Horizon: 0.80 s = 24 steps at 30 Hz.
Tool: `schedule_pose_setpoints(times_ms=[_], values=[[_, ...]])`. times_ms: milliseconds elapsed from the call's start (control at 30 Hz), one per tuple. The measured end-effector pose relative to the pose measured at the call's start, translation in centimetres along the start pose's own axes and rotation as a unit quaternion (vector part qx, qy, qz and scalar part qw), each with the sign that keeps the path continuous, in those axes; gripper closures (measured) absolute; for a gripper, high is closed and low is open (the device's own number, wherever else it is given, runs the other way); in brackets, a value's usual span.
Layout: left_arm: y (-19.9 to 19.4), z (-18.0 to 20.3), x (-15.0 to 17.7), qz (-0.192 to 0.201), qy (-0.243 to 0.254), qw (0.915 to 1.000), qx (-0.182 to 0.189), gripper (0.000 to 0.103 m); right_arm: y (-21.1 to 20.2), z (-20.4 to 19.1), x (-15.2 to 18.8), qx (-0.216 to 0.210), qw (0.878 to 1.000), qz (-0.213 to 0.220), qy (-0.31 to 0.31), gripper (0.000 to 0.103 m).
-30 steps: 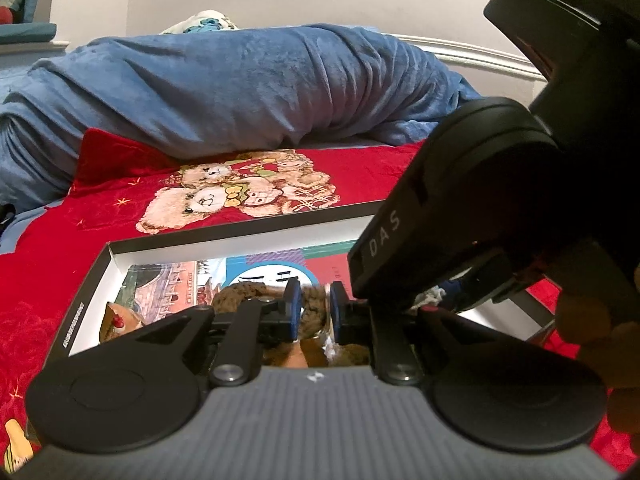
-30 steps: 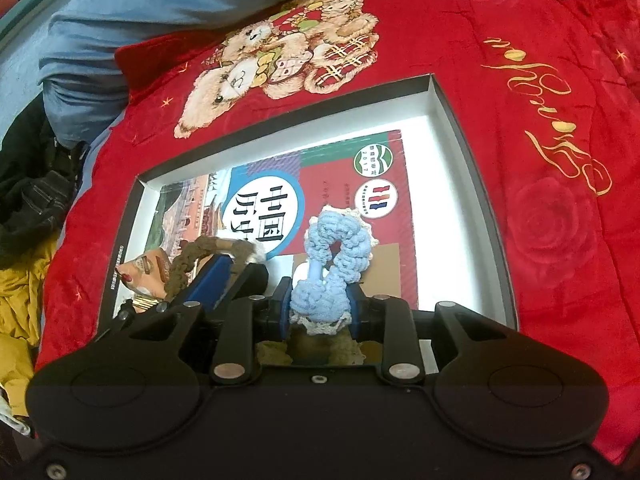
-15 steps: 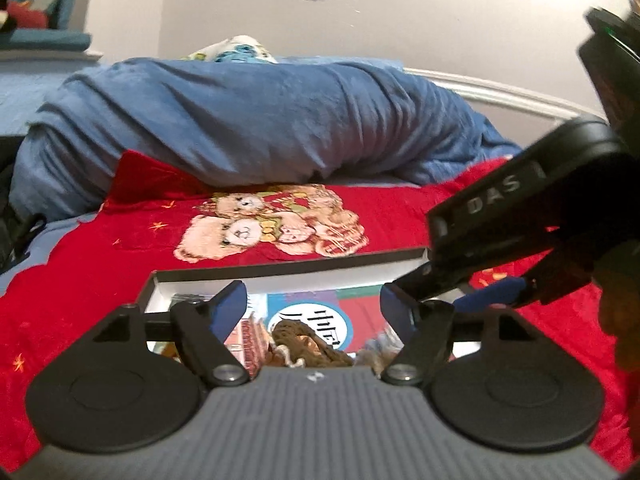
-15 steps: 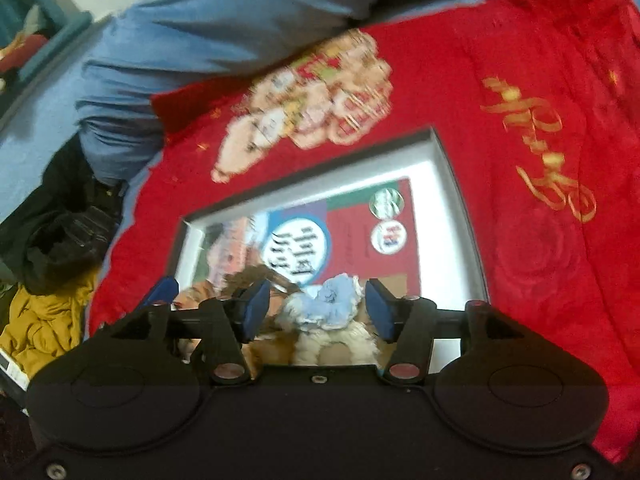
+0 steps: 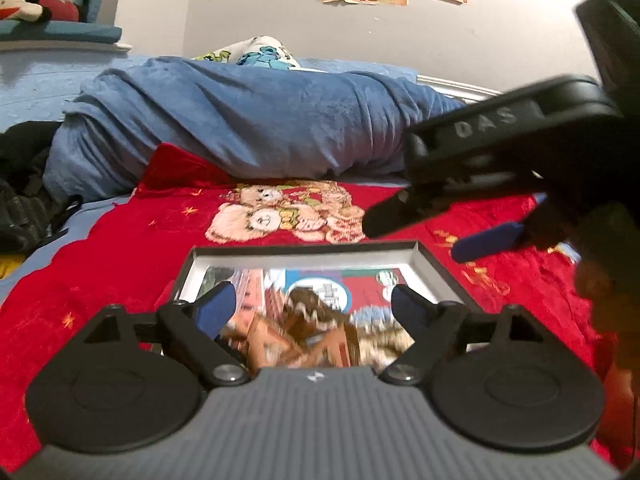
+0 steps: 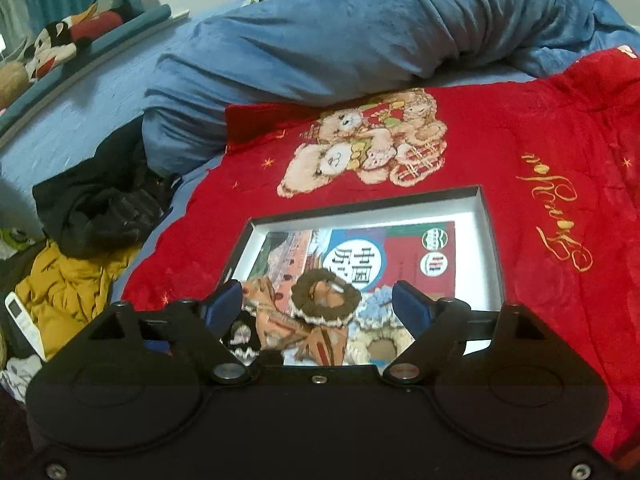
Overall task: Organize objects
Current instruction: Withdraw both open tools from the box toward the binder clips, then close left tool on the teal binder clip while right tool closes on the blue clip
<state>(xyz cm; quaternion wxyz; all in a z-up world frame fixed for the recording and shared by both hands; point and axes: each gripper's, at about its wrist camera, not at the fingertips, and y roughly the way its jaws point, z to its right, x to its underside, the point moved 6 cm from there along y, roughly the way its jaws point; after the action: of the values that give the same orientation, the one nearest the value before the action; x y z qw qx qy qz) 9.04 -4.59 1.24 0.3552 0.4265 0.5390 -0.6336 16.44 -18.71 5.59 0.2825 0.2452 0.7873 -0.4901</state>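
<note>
Currently both tools are seen spread wide and holding nothing: the left hand-held gripper [image 5: 314,306] and the right hand-held gripper [image 6: 318,302] hover over the near end of a shallow black box [image 6: 486,220] set on a red bear-print blanket [image 6: 540,128] on the bed. Inside, on a printed booklet [image 6: 436,240], are laid a brown crocheted ring [image 6: 326,294], a pale blue crocheted piece [image 6: 376,308] touching it, and an orange figure [image 6: 272,316]. These are judged light, soft, compressible; the yarn rim offers the surest pinch. A rumpled blue duvet [image 6: 340,32] and dark clothing [image 6: 100,200] are noted beside; the box wall may obstruct low approaches.
</note>
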Motion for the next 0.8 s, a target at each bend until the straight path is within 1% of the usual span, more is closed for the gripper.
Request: schedule_pose_setpoints(times_ms=[100, 133, 200, 267, 367, 433, 500, 567, 633, 700, 800], values=[[-1.4, 0.4, 1.9, -0.018, 0.006, 0.9998, -0.004, 0.011, 0.1, 0.4, 1.2, -0.004, 1.0, -0.017, 0.002, 0.021], [-1.7, 0.6, 2.5, -0.025, 0.012, 0.9995, -0.011, 0.011, 0.2, 0.7, 1.8, -0.005, 1.0, -0.025, 0.004, 0.021], [-2.3, 1.1, 3.5, -0.042, 0.026, 0.998, -0.039, 0.011, 0.4, 1.2, 2.8, -0.006, 0.999, -0.039, 0.003, 0.021], [-2.5, 1.3, 4.4, -0.06, 0.015, 0.9967, -0.052, 0.011, 0.4, 1.8, 3.9, -0.006, 0.999, -0.051, -0.001, 0.021], [-3.0, 1.5, 6.0, -0.09, -0.028, 0.994, -0.055, 0.012, 0.4, 2.7, 5.0, 0.0, 0.998, -0.064, -0.008, 0.021], [-3.1, 2.1, 7.0, -0.105, -0.033, 0.9925, -0.054, 0.012, 0.5, 3.3, 5.5, 0.005, 0.997, -0.072, -0.003, 0.021], [-3.2, 3.2, 8.0, -0.114, -0.018, 0.992, -0.05, 0.013, 0.6, 3.9, 6.0, 0.001, 0.997, -0.079, 0.004, 0.021], [-3.2, 4.3, 8.8, -0.118, 0.007, 0.992, -0.045, 0.014, 0.8, 4.4, 6.4, -0.001, 0.996, -0.085, 0.002, 0.021], [-2.7, 4.9, 9.6, -0.133, 0.019, 0.99, -0.042, 0.017, 1.1, 4.8, 6.8, 0.002, 0.996, -0.091, 0.0, 0.021], [-2.0, 5.2, 10.1, -0.139, 0.02, 0.9893, -0.039, 0.02, 1.4, 5.1, 7.3, 0.003, 0.995, -0.098, 0.003, 0.021], [-0.3, 5.5, 10.2, -0.146, 0.029, 0.9878, -0.047, 0.028, 2.0, 5.4, 7.7, -0.001, 0.994, -0.105, 0.008, 0.021]])
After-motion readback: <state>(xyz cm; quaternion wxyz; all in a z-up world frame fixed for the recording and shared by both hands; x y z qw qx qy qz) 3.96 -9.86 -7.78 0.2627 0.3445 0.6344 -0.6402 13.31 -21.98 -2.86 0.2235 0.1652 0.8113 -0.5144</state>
